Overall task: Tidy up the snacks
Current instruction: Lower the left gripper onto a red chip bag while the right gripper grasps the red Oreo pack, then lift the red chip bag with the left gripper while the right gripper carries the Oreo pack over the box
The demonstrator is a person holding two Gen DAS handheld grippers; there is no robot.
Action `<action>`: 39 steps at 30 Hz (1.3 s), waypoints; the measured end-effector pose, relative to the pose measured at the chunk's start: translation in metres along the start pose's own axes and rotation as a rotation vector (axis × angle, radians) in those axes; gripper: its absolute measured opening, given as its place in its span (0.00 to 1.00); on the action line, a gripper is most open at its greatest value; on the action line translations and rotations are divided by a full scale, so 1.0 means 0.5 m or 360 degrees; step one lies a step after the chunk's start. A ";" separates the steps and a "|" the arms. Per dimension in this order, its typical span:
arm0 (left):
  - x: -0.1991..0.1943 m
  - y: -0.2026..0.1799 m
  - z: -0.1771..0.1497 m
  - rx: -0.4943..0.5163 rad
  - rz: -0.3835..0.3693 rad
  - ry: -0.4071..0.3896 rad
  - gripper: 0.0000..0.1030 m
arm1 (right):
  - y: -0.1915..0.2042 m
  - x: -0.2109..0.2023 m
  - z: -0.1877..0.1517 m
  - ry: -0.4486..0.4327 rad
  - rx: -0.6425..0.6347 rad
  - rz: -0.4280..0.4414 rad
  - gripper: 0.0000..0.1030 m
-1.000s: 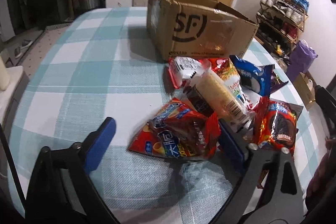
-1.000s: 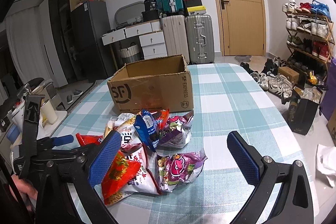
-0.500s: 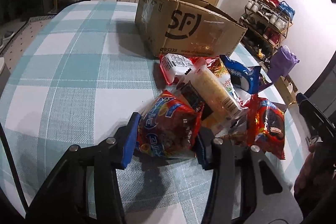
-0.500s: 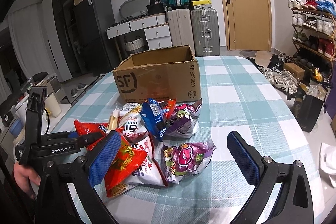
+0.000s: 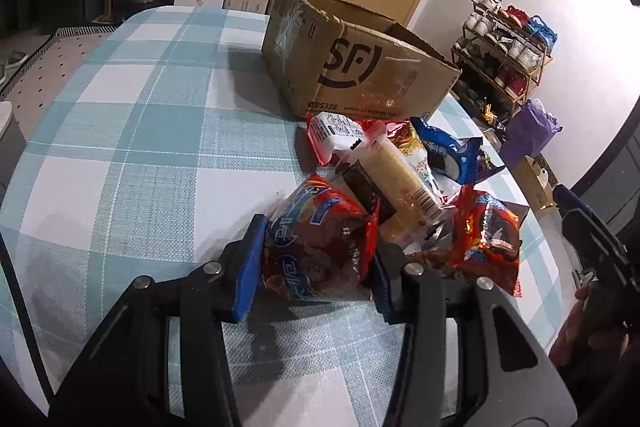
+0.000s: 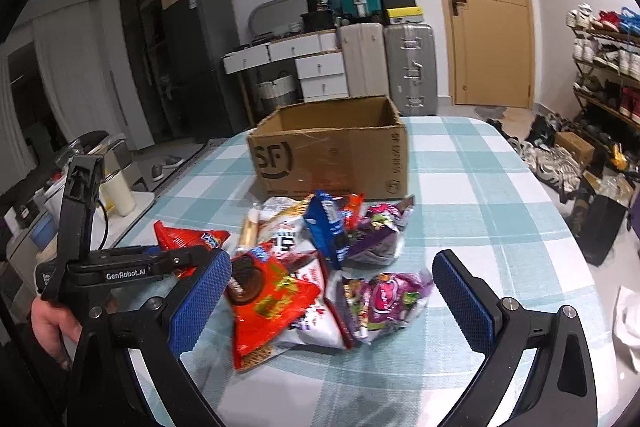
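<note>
Worktop (image 5: 120, 115) with blue-and-white check cloth carries an open cardboard box (image 5: 360, 67) at its far side; all places below are given relative to that box. Snack pile (image 6: 320, 267) lies just in front of the box's printed face, loose and overlapping, none of it in the box yet as far as the opening shows. Change over the last second: left gripper (image 5: 316, 267) went from jaws spread wide either side of the nearest packet to jaws drawn in narrow and pressing on it. That packet, the red chip bag (image 5: 320, 247), is the pile member farthest from the box on the near side; it now bulges between the blue pads and looks tipped up rather than lying flat. Reading: pick is made, first item secured; carry toward the box would be the next step. Risk noted: bag is soft and air-filled, may slip or crush. Right gripper (image 6: 332, 299) holds over the pile's near edge, jaws wide, nothing between the pads touching them; purple candy bag (image 6: 384, 299) lies below it.
</note>
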State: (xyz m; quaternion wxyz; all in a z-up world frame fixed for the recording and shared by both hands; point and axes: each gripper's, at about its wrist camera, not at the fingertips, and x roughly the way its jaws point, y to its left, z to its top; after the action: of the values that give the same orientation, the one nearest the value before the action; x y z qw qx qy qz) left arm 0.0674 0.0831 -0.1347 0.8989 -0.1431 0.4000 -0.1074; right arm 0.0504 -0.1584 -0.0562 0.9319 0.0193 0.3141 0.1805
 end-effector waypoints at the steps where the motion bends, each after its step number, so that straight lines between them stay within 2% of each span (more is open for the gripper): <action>1: -0.007 0.000 -0.002 -0.0002 -0.0002 -0.0010 0.42 | 0.003 0.001 0.000 0.0003 -0.0008 0.0006 1.00; 17: -0.119 0.020 -0.019 -0.0017 -0.0044 -0.0115 0.42 | 0.061 0.063 -0.015 0.0127 -0.0132 0.0134 1.00; 30: -0.155 0.048 -0.040 -0.0070 -0.0024 -0.0144 0.42 | 0.096 0.141 -0.028 0.0294 -0.0299 0.0080 0.99; 32: -0.157 0.050 -0.039 -0.0072 -0.0023 -0.0144 0.42 | 0.091 0.152 -0.029 0.0332 -0.0280 0.0088 0.84; 33: -0.158 0.050 -0.039 -0.0074 -0.0024 -0.0147 0.42 | 0.091 0.157 -0.031 0.0348 -0.0278 0.0081 0.68; 34: -0.160 0.051 -0.040 -0.0075 -0.0024 -0.0149 0.42 | 0.090 0.160 -0.033 0.0360 -0.0283 0.0060 0.61; 39: -0.167 0.049 -0.039 -0.0077 -0.0029 -0.0158 0.42 | 0.079 0.150 -0.032 0.0324 -0.0237 0.0102 0.55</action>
State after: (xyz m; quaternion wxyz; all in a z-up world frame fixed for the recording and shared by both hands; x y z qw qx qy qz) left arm -0.0003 0.1286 -0.0979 0.9128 -0.1736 0.3562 -0.0986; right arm 0.0833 -0.0967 -0.1067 0.8878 -0.0583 0.3921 0.2339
